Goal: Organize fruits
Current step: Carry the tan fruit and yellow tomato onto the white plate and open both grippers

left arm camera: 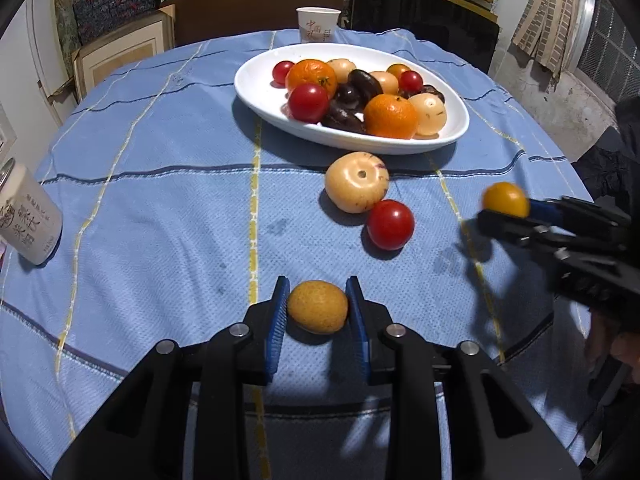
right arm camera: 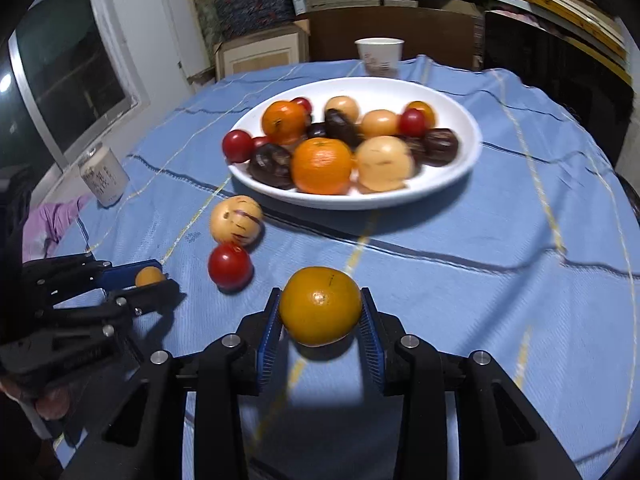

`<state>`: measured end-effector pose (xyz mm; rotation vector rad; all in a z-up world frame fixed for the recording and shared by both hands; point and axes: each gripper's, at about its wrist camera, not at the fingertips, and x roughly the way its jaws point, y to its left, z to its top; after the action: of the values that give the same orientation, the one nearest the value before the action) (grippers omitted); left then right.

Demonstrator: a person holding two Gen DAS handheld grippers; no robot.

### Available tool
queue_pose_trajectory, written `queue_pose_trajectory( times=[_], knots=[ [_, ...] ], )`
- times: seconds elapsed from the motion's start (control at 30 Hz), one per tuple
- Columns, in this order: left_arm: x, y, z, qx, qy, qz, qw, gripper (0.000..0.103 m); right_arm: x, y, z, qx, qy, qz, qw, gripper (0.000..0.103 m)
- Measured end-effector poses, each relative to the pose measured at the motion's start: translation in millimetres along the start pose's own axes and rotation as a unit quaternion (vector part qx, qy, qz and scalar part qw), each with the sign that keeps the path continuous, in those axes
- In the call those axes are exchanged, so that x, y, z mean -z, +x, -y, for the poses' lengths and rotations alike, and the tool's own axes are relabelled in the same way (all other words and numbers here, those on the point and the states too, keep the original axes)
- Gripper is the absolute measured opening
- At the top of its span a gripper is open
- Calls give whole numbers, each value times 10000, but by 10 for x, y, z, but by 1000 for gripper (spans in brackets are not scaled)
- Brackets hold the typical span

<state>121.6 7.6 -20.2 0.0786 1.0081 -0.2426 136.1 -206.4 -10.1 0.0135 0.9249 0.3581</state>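
My left gripper (left arm camera: 318,300) is closed around a small yellow-brown fruit (left arm camera: 317,307) that rests on the blue tablecloth; it also shows in the right wrist view (right arm camera: 149,277). My right gripper (right arm camera: 320,308) is shut on a yellow-orange tomato (right arm camera: 320,306) and holds it above the cloth; it shows at the right of the left wrist view (left arm camera: 505,199). A white oval plate (left arm camera: 256,80) holds several oranges, red tomatoes, pale melons and dark fruits. A pale melon (left arm camera: 356,182) and a red tomato (left arm camera: 390,224) lie loose in front of the plate.
A paper cup (left arm camera: 318,24) stands behind the plate at the table's far edge. A drink can (left arm camera: 26,216) stands at the left edge. A pink cloth (right arm camera: 52,220) lies beside the can. Shelves and boxes stand behind the table.
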Motion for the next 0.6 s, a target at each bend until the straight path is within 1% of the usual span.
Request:
queue_pose_trajectory(
  times=[0.13, 0.23, 0.3, 0.43, 0.6],
  knots=[
    [-71, -155, -2, -54, 47, 174, 9998, 28, 1, -196, 140, -33, 193, 165, 9997, 38],
    [-223, -270, 13, -65, 153, 323, 9993, 28, -88, -321, 190, -156, 237, 288, 9992, 38],
    [-365, -322, 16, -108, 204, 420, 9989, 28, -181, -372, 187, -148, 192, 380, 9990, 38],
    [-675, -373, 3, -80, 180, 584, 9981, 28, -430, -405, 165, -98, 65, 557, 9984, 38],
    [-1022, -261, -4, -175, 191, 618, 9978, 28, -736, -274, 183, -58, -2, 652, 9979, 38]
  ],
)
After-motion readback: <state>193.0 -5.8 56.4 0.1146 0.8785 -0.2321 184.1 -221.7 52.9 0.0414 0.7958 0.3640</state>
